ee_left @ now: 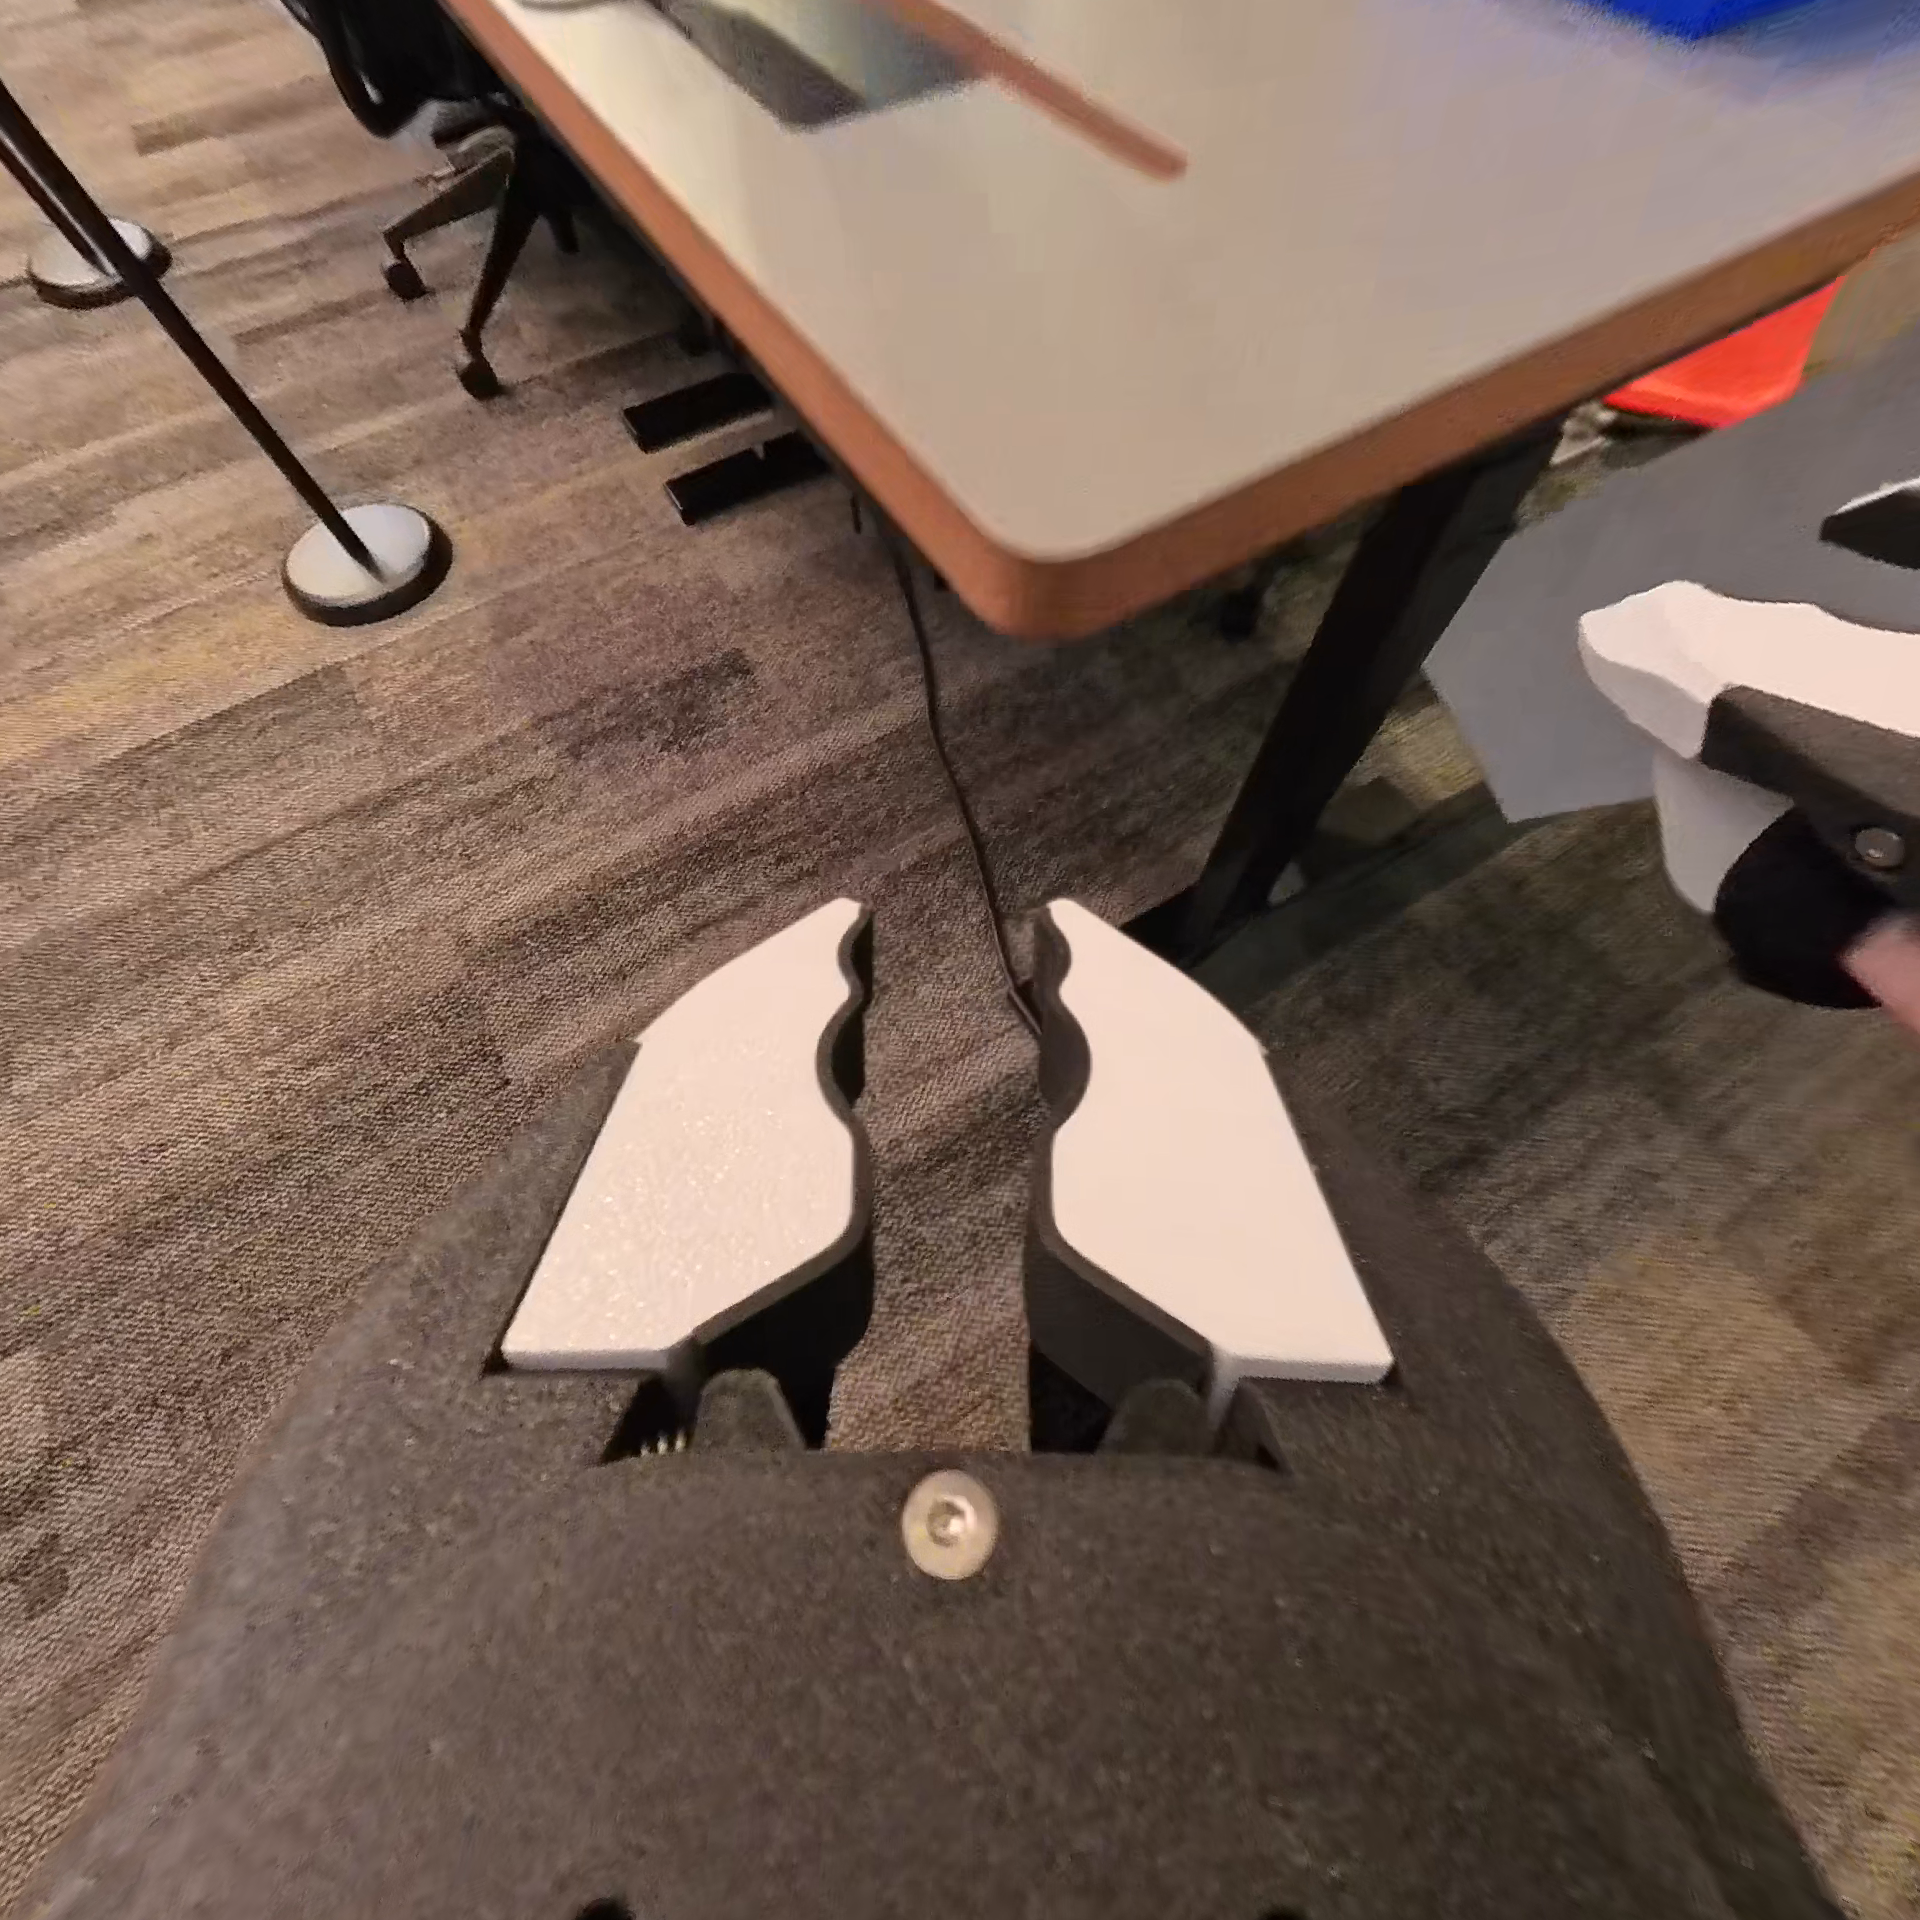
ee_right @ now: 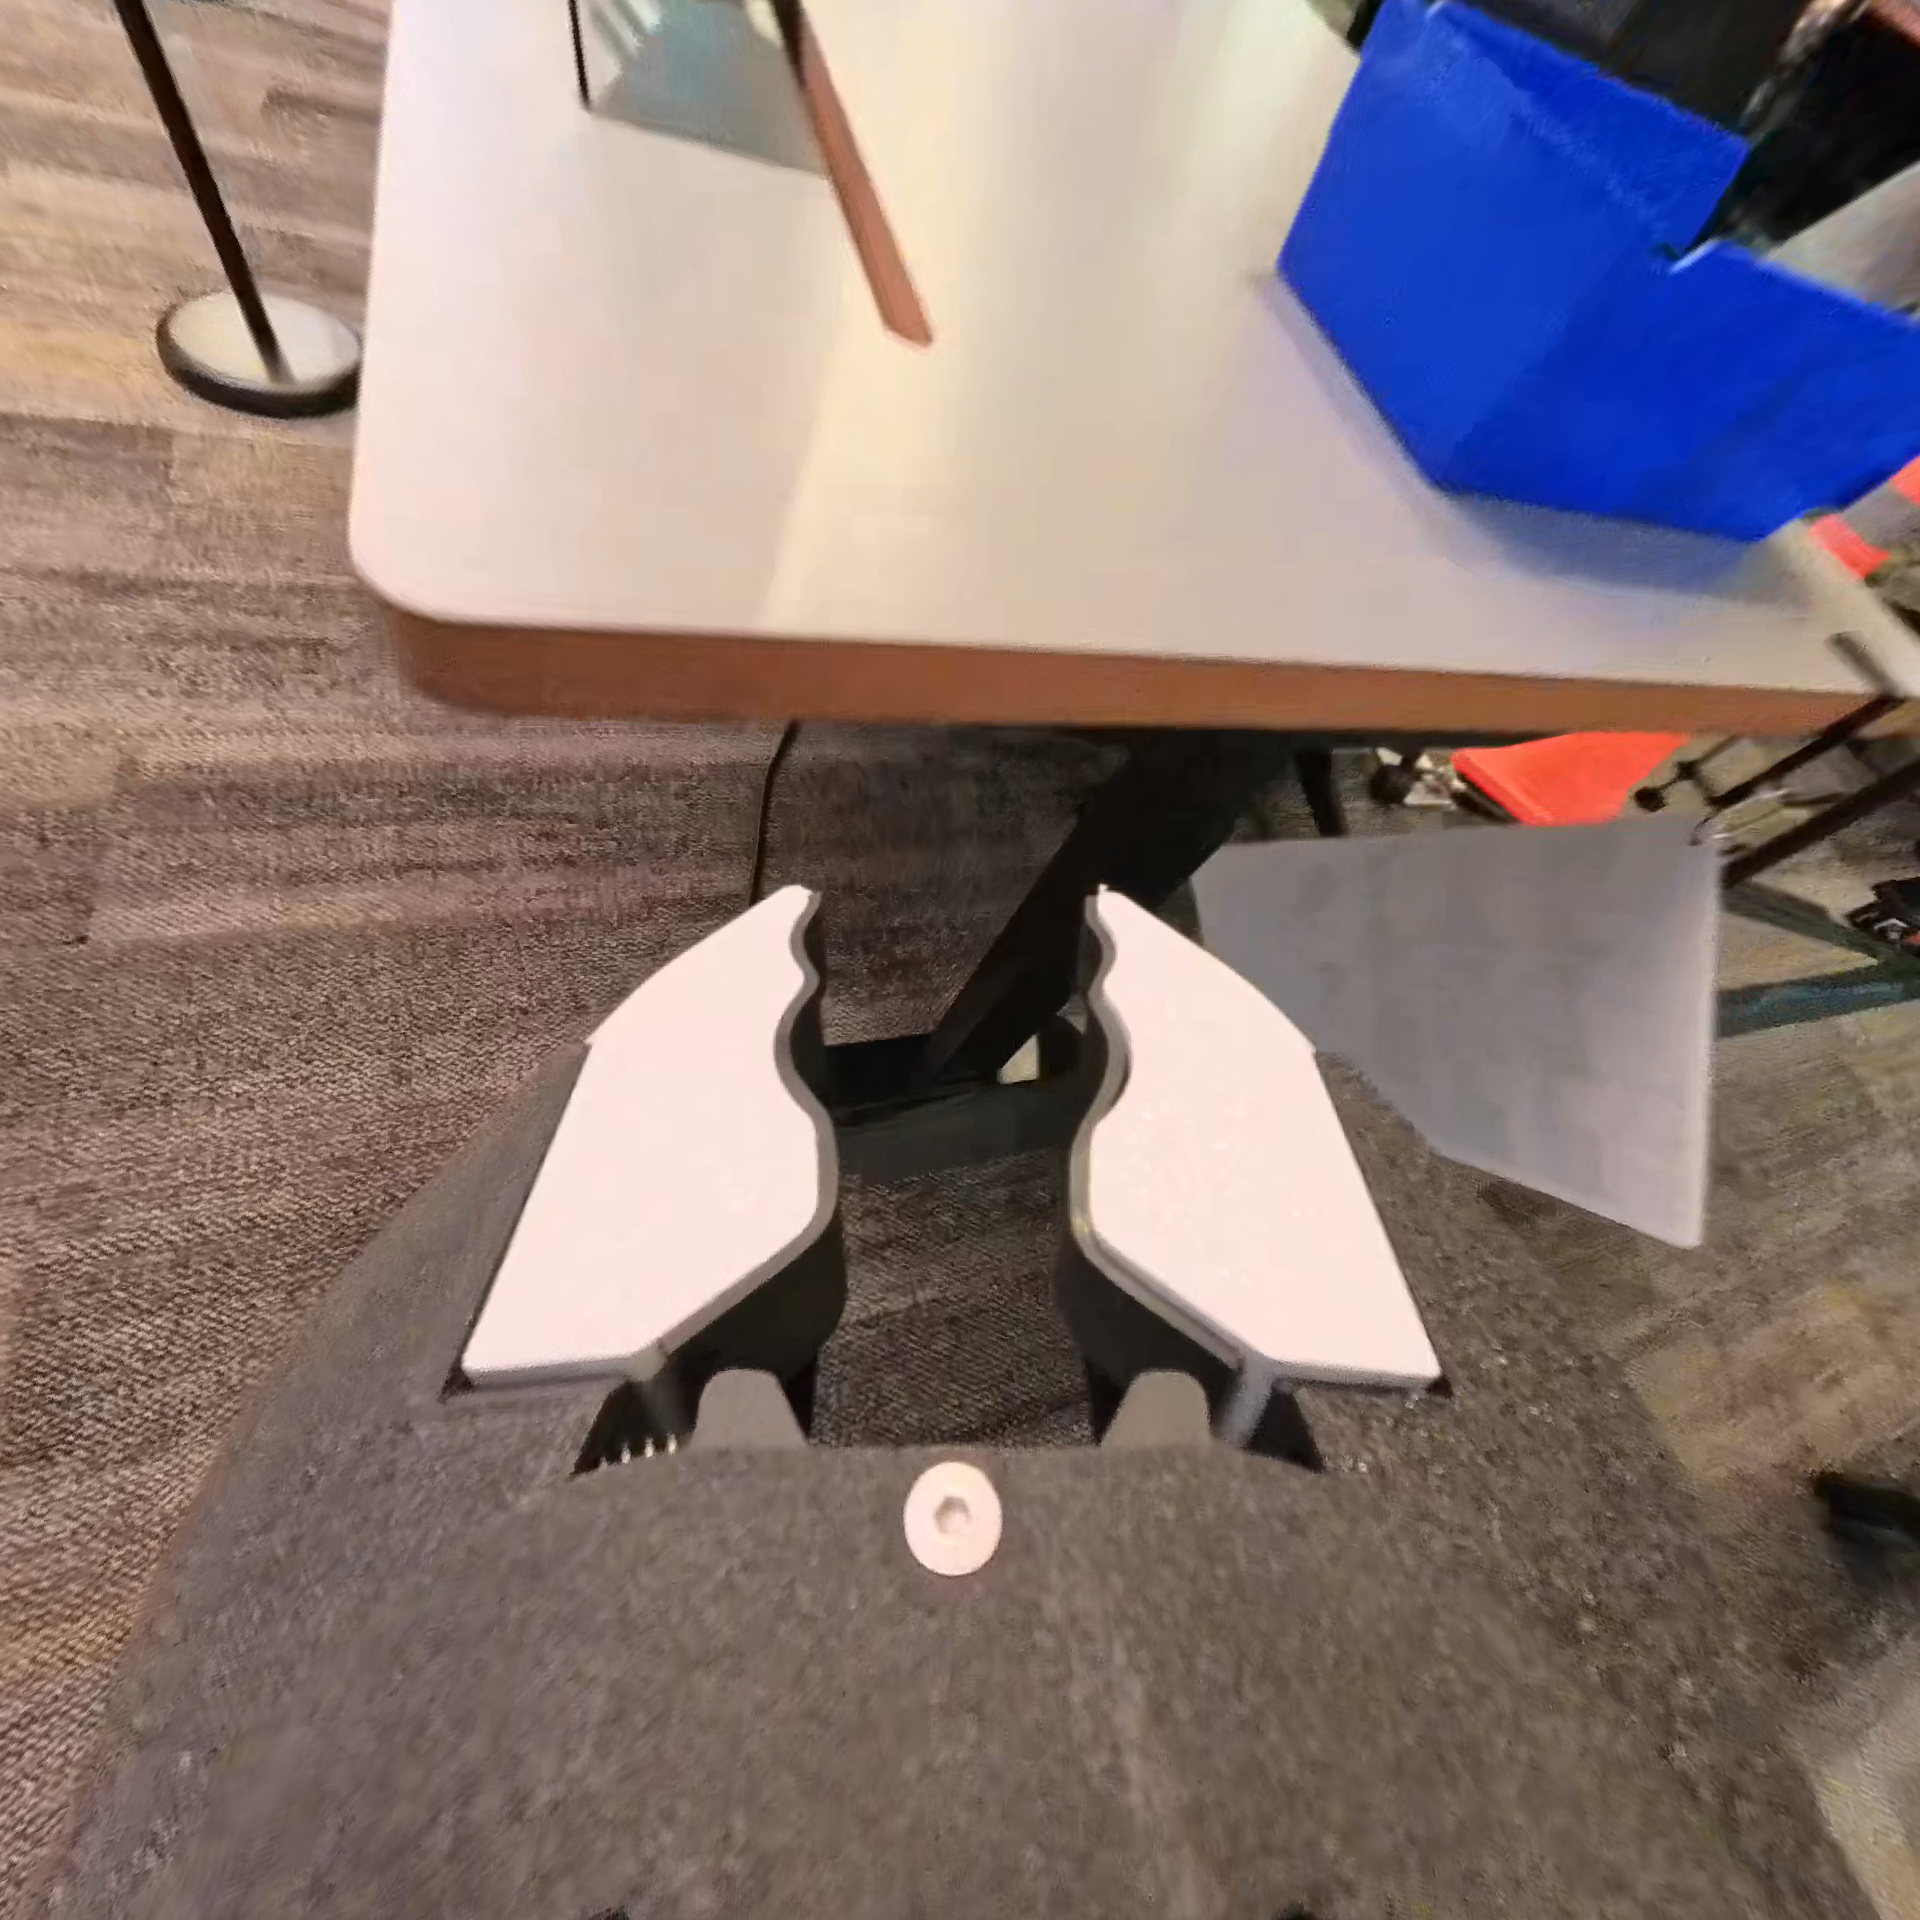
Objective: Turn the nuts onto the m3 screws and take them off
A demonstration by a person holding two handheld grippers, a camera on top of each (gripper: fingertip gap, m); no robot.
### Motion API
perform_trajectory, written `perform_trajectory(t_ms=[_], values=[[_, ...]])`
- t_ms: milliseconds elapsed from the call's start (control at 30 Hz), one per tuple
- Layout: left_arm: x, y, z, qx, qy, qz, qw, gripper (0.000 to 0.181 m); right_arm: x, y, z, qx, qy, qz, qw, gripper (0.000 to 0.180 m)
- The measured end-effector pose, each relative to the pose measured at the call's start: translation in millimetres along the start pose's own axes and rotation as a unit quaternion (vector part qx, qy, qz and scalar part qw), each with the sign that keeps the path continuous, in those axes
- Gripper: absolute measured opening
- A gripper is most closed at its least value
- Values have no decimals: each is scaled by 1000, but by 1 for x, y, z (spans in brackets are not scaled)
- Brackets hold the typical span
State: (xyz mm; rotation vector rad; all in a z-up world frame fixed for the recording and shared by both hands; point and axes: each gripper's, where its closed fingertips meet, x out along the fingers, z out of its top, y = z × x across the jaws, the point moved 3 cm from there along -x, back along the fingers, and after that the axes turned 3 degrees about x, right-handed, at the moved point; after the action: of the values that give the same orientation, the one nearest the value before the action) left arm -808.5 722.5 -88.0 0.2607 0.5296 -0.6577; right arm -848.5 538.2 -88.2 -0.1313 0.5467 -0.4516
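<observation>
No legible text, labels, brands or nos. anywhere: none on the white wood-edged tabletop, none on the blue plastic bin.

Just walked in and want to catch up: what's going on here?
Nothing is being handled yet. A person holds both grippers off the near edge of the white table, above the carpet. The left gripper and the right gripper are both open and empty. A blue bin sits on the table's right side. No nuts or screws can be made out in these blurred views, so the task looks unstarted.
</observation>
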Motion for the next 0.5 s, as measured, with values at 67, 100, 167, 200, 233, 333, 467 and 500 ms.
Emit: perform_trajectory(t_ms=[67,100,167,200,233,333,467,500], values=[[-5,1,31,-13,9,-6,1000,35,-5,-11,25,3,16,-7,1000,48],[-7,2,47,-19,4,-8,1000,35,-7,-16,38,9,14,-8,1000,48],[-6,1,76,-26,-5,-9,1000,34,-7,-21,58,14,22,-3,1000,45],[-3,0,88,-27,-8,-10,1000,34,-4,-22,65,13,29,3,999,46],[2,-3,98,-29,-6,-15,999,34,1,-22,71,14,36,15,999,47],[32,-12,127,-44,-5,-28,999,35,29,-23,86,36,64,52,996,49],[100,-18,152,-84,8,-23,996,39,91,-34,99,77,90,87,989,56],[118,-19,157,-99,7,-15,995,39,109,-38,101,79,97,92,988,58]])
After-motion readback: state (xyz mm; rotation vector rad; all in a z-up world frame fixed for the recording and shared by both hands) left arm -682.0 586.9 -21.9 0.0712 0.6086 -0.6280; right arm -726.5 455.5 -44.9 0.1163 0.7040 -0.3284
